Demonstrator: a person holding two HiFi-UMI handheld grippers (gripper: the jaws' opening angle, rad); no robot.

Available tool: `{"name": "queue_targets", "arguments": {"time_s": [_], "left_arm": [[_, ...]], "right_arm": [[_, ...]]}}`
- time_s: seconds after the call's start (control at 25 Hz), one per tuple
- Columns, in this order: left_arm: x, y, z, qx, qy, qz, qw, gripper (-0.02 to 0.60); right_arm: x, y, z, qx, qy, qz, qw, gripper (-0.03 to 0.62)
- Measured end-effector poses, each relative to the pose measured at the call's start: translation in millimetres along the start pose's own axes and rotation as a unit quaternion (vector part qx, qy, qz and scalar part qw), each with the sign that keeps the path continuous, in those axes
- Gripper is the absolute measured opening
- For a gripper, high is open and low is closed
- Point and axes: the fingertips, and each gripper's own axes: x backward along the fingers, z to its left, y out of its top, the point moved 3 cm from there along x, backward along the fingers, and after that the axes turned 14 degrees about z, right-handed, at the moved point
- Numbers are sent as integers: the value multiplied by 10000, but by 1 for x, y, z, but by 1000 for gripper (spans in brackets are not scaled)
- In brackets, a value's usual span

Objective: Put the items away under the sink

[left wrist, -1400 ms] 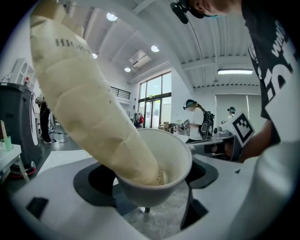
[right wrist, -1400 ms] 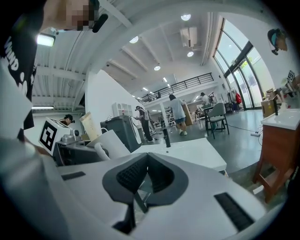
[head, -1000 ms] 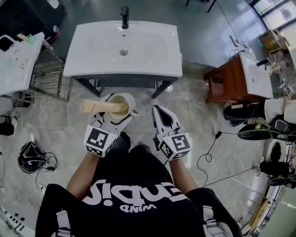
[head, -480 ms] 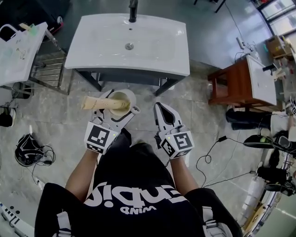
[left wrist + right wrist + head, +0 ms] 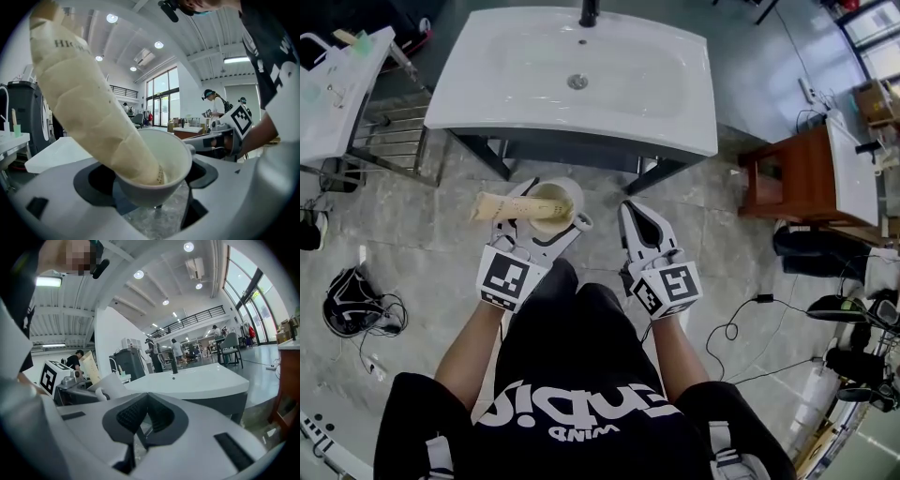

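As you stand on the tiled floor (image 5: pixel 441 234) facing the sink, a dark bag (image 5: pixel 352 309) with cables lies on the tiles off to your left. You hold both grippers out in front of your chest, side by side and apart.

Your left gripper (image 5: pixel 553 210) has its jaws clamped on a white cup (image 5: pixel 171 157), one jaw on each side of its wall. The cup's mouth is turned up toward you. A cream wrapped tube (image 5: pixel 504 205) stands in the cup, with its lower end down inside and its upper end leaning out over the rim toward your left. Dark print runs along the wrapping near the top, but too little shows to read it.

Your right gripper (image 5: pixel 633 212) sits just to the right of the cup without touching it. Its jaws are closed pad against pad, with nothing between them.

Just beyond the two grippers runs the front edge of the sink (image 5: pixel 656 103), a white basin top on a dark frame (image 5: pixel 553 152). The cup hangs before that edge, slightly left of its middle, over the floor. Farther in, the drain (image 5: pixel 577 82) sits in the middle of the basin, and the dark faucet (image 5: pixel 589 11) rises at the back edge.

Left of the sink is a white side counter (image 5: pixel 337 89) with small things on it. To the sink's right stands a wooden cabinet (image 5: pixel 783 173).
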Motion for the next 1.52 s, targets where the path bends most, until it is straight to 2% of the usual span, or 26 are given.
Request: {"name": "queue_targets", "arguments": {"time_s": [0.32,0.6,0.96,1.2,1.52], "left_arm": [[-45,-46,17,20,14,-91,10000,453],[-83,-86,33,-234,68,-88,9997,453],[-133,-157,53,79,109,-96,9999,451],[-158,-199,64,-20,198,-56,9998,451],[-193,-241,76,-193,153,-115,9996,451]], "right_arm": [[-40,-46,-27,62,5,-67,10000,18],[-82,-85,-55,137,7,-118,9998,18],[-140,-139,-81,151,37,-279,9995,18],[-172,-169,-89,380,151,-459,9981,18],[-200,-214,-115,412,61,-535,9977,18]]}}
